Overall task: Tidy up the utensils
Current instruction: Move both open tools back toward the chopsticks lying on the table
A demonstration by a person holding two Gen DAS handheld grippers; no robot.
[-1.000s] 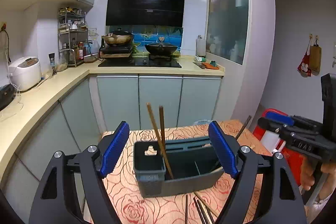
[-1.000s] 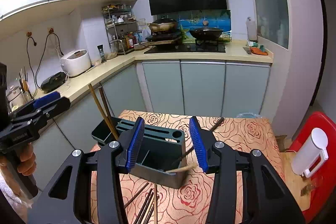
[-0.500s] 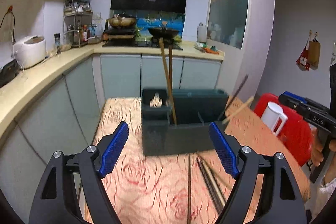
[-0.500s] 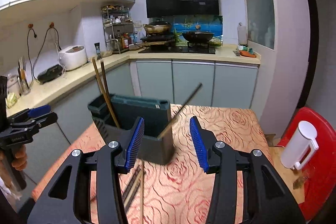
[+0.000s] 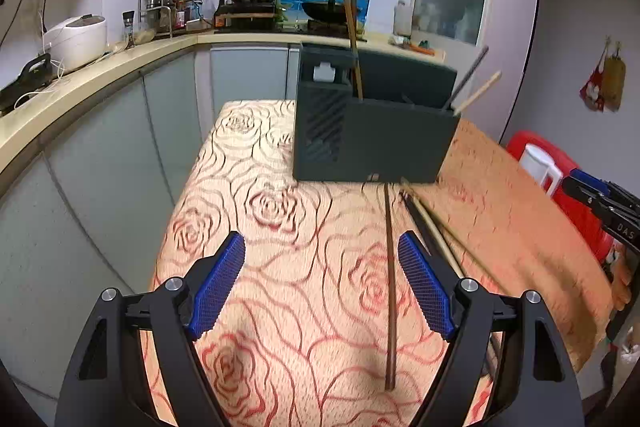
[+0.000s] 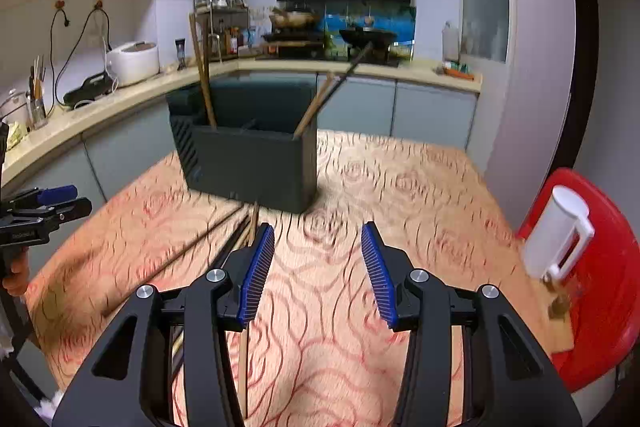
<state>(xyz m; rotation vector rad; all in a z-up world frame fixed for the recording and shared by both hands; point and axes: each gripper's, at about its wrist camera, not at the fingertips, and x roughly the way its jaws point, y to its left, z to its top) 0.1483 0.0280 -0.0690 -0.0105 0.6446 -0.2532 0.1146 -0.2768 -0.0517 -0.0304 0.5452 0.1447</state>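
A dark grey utensil holder (image 5: 372, 131) (image 6: 248, 159) stands on the rose-patterned table (image 5: 272, 227) (image 6: 400, 195). Two brown chopsticks (image 5: 350, 27) lean upright in its left part, and a dark and a light one (image 5: 474, 83) stick out at its right end. Several loose chopsticks lie in front of the holder: a dark brown one (image 5: 390, 283) and a bundle (image 5: 428, 227) (image 6: 236, 235). My left gripper (image 5: 322, 277) hangs open low over the cloth, just left of the brown chopstick. My right gripper (image 6: 318, 263) is open too, with nothing between its pads, right of the bundle.
A red stool with a white jug (image 6: 556, 235) (image 5: 540, 163) stands right of the table. Kitchen counter (image 5: 100, 67) with a rice cooker (image 6: 134, 61) runs along the left and back. The other gripper shows at each view's edge (image 5: 604, 203) (image 6: 36, 211).
Both grippers have dropped lower toward the table and drawn back from the holder, so it now looks taller and is seen from the side. Loose chopsticks now lie between and beside the fingers.
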